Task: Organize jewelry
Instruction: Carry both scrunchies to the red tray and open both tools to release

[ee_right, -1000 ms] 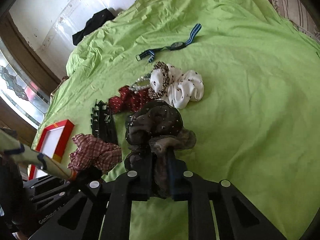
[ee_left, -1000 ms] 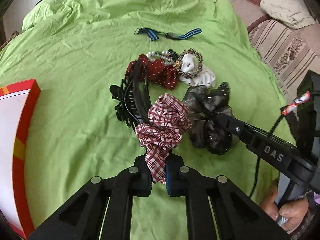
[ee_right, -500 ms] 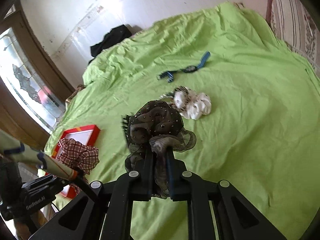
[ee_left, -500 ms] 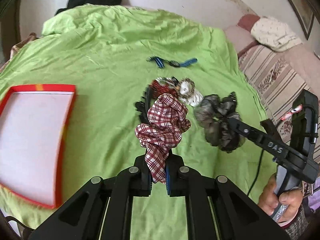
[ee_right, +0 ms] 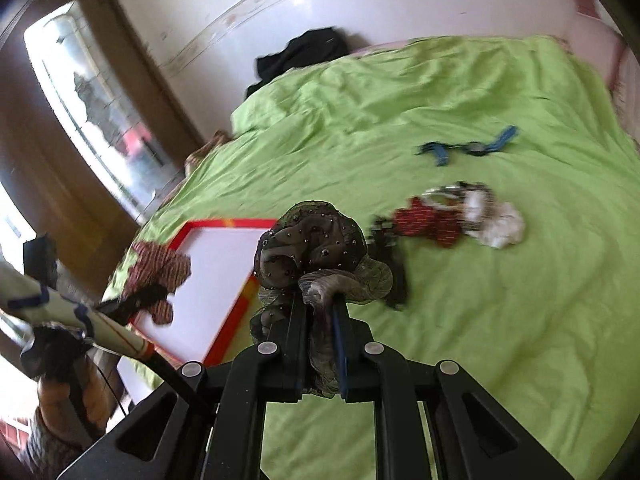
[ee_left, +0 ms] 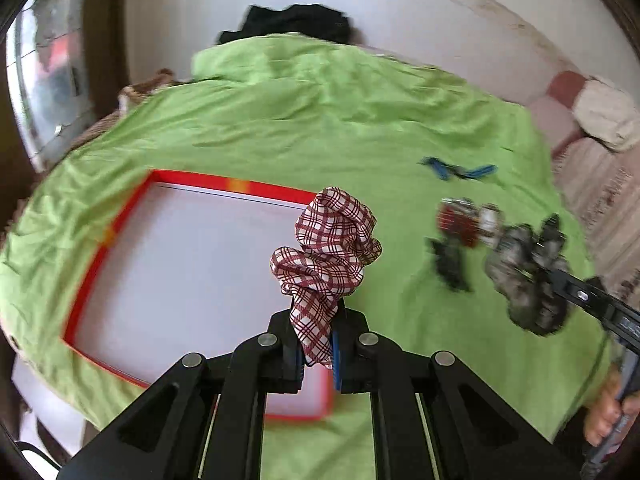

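My left gripper [ee_left: 317, 354] is shut on a red-and-white plaid scrunchie [ee_left: 326, 254], held in the air over the right edge of a red-rimmed white box lid [ee_left: 188, 256]. The right gripper [ee_right: 320, 344] is shut on a dark beaded sheer scrunchie [ee_right: 316, 248], lifted above the green sheet near the lid's [ee_right: 216, 276] right corner. In the left wrist view that dark scrunchie [ee_left: 524, 276] hangs at the right. On the sheet lie a red dotted scrunchie [ee_right: 430, 222], a white one [ee_right: 500, 226], a black claw clip [ee_right: 390, 264] and a blue-strapped watch [ee_right: 470, 147].
The bed's green sheet [ee_left: 320, 120] is wrinkled and fills the view. Dark clothing [ee_left: 296, 22] lies at the far edge against the wall. Striped cushions [ee_left: 592, 168] sit to the right. A window [ee_right: 104, 128] stands at the left. A person's hand [ee_left: 606, 424] grips the right handle.
Both grippers have risen and swung left with their scrunchies, away from the pile. The red-rimmed lid has come from the left edge to under the left gripper.
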